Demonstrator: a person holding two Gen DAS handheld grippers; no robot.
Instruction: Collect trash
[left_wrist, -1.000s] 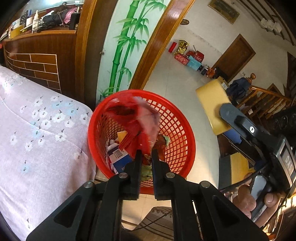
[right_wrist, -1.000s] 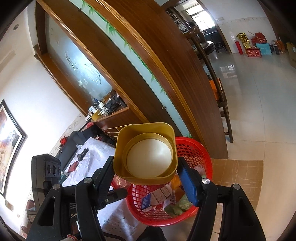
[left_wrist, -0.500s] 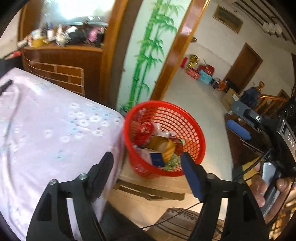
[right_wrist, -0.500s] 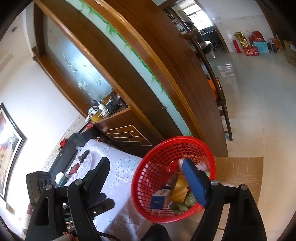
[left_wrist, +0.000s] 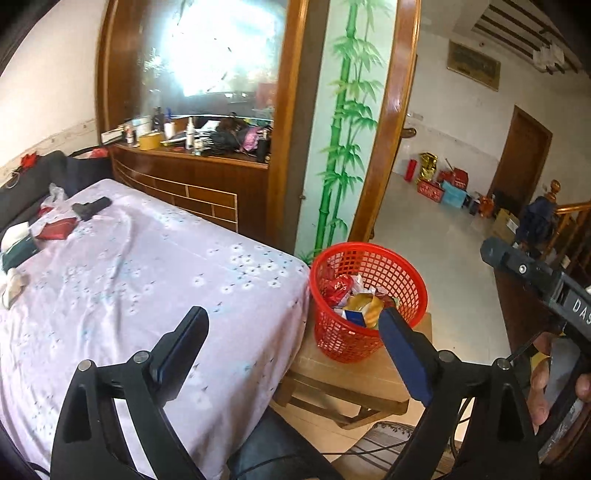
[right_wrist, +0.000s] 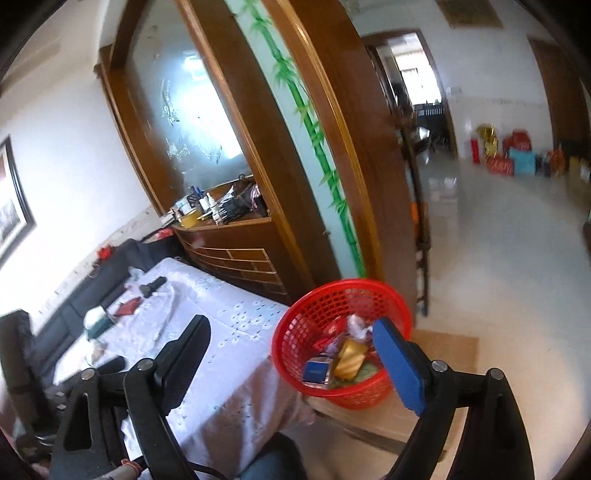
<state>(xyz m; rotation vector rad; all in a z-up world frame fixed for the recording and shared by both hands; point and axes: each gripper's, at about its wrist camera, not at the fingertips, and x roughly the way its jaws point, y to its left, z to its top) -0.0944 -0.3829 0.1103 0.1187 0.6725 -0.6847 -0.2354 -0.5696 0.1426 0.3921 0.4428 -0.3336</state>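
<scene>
Now both tools are opening with nothing between them: the left tool (left_wrist: 291, 326) and right tool (right_wrist: 291, 343). Trash is sitting in the red plastic mesh basket (left_wrist: 369, 299) beside the floral-clothed desk (left_wrist: 122, 266); next, I judge, reach squarely for the flat red packet (left_wrist: 57, 229).

Place: a lived-in home | near left: table (left_wrist: 155, 266) wearing a floral cloth | far left: cluttered wooden cabinet (left_wrist: 192, 177) sitting under etched glass | centre: bamboo-painted panel (left_wrist: 343, 122) | far right: tiled hall holding gift boxes (left_wrist: 443, 184), stair railing (left_wrist: 569, 221) showing.
</scene>
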